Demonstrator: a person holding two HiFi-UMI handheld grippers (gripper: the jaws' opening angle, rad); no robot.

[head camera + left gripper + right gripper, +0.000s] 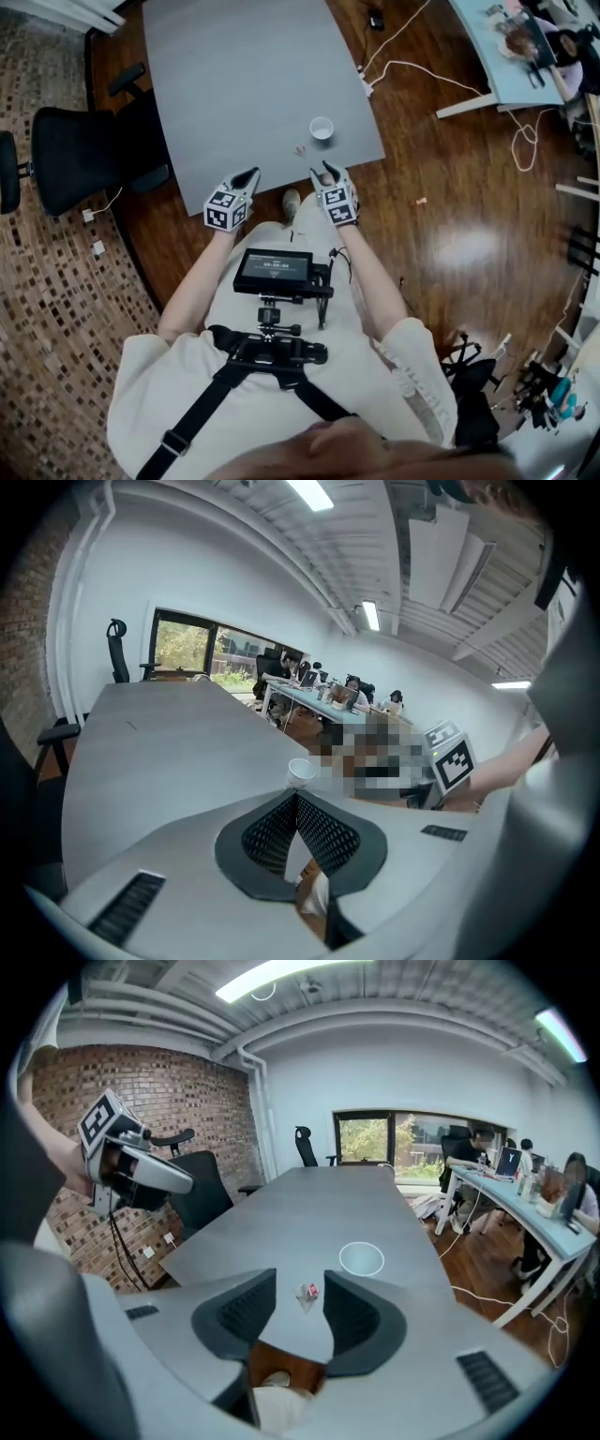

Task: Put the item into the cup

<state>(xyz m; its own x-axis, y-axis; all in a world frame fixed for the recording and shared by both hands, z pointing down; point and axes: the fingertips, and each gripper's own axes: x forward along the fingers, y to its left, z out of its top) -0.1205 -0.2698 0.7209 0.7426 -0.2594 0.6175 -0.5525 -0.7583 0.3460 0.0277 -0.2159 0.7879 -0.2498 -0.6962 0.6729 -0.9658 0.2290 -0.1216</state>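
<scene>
A small white paper cup point(322, 128) stands upright near the front edge of the grey table point(244, 84). The item, a small clear wrapped piece with a red spot point(300, 150), lies on the table just left of and nearer than the cup. My right gripper point(325, 170) hovers at the table's front edge, open and holding nothing. In the right gripper view the item point(307, 1293) shows in the gap of the right gripper point(300, 1277), ahead of the tips, with the cup point(362, 1259) beyond. My left gripper point(249, 174) is shut and empty point(296, 799); it faces the cup point(301, 772).
A black office chair point(75, 155) stands left of the table. A white power strip and cable point(366, 84) lie at the table's right edge on the wooden floor. A screen rig point(273, 270) hangs on the person's chest. Other desks with people are further off.
</scene>
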